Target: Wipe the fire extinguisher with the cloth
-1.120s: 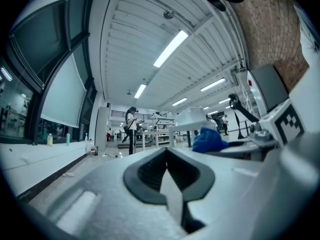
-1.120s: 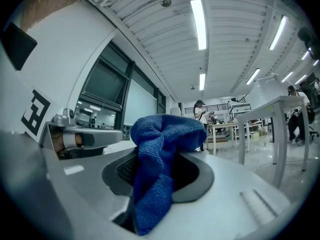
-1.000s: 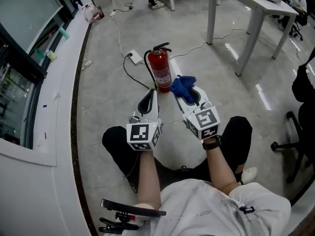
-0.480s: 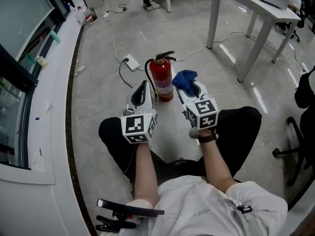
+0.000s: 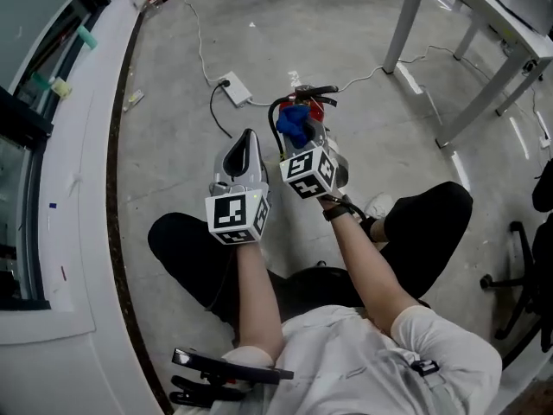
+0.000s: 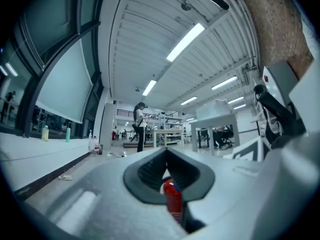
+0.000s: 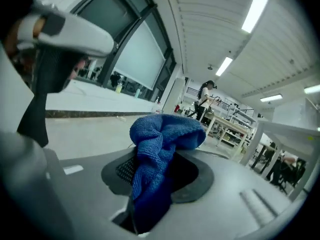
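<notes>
right gripper point(image 5: 302, 133) pinches the cloth point(image 5: 291, 121) over the fire extinguisher point(image 6: 173, 196); left gripper point(image 5: 245, 138), closed and empty just left of it, steadies nothing, so wiping may topple it.

Grey concrete floor point(image 5: 173, 111), white table point(image 5: 403, 24), tall windows point(image 5: 30, 7), ceiling strip lights point(image 6: 186, 41).

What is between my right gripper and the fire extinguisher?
The blue cloth, clamped in the right gripper, at the top of the fire extinguisher; the head view shows it.
</notes>
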Motion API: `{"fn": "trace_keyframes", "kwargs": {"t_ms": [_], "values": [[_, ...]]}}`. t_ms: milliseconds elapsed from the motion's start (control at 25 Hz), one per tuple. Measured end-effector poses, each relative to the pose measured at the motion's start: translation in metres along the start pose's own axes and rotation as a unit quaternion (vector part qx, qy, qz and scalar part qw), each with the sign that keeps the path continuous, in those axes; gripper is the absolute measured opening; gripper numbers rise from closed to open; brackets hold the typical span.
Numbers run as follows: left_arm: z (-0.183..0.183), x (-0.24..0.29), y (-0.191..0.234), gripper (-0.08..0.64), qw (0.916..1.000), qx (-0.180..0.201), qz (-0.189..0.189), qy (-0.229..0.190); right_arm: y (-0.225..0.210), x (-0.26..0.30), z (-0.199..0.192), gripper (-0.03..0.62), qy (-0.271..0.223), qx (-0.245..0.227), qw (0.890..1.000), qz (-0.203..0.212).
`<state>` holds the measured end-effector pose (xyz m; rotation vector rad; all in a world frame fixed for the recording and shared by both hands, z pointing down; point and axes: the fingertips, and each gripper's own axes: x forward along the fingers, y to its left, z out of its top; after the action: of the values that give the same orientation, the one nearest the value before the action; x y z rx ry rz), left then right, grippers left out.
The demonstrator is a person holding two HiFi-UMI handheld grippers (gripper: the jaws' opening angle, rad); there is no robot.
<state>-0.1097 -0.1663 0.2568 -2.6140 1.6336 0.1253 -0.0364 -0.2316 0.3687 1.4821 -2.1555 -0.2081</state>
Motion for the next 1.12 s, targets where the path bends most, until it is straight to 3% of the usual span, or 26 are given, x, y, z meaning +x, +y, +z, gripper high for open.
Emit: {"fn": "trace_keyframes", "kwargs": {"t_ms": [120, 240, 360, 560, 720, 840, 1000, 1120], "values": [[-0.009, 0.013, 0.018, 0.002, 1.0, -0.002, 0.003, 0.002, 0.004, 0.042, -0.012, 0.14, 0.048, -0.027, 0.998, -0.019], [-0.02, 0.022, 0.032, 0.002, 1.0, -0.002, 0.006, 0.008, 0.006, 0.069, -0.027, 0.139, 0.087, -0.022, 0.996, -0.023], [-0.027, 0.028, 0.048, 0.002, 0.9998, -0.008, 0.015, 0.009, 0.019, 0.081, -0.027, 0.138, 0.074, -0.02, 0.997, -0.02], [-0.043, 0.028, 0.07, 0.002, 0.999, -0.019, 0.037, 0.019, 0.058, 0.089, -0.042, 0.135, 0.067, -0.065, 0.996, -0.013], [-0.067, 0.026, 0.083, 0.002, 0.997, -0.049, 0.049, 0.036, 0.092, 0.11, -0.119, 0.137, 0.124, -0.045, 0.991, -0.022], [-0.078, 0.025, 0.094, 0.002, 0.9949, -0.074, 0.057, 0.038, 0.119, 0.132, -0.18, 0.137, 0.148, -0.061, 0.987, -0.031], [-0.103, 0.03, 0.104, 0.002, 0.9938, -0.066, 0.061, 0.064, 0.157, 0.16, -0.258, 0.137, 0.226, -0.048, 0.973, 0.003], [-0.123, 0.033, 0.11, 0.002, 0.9923, -0.066, 0.066, 0.081, 0.179, 0.175, -0.308, 0.133, 0.275, -0.065, 0.958, 0.039]]}}
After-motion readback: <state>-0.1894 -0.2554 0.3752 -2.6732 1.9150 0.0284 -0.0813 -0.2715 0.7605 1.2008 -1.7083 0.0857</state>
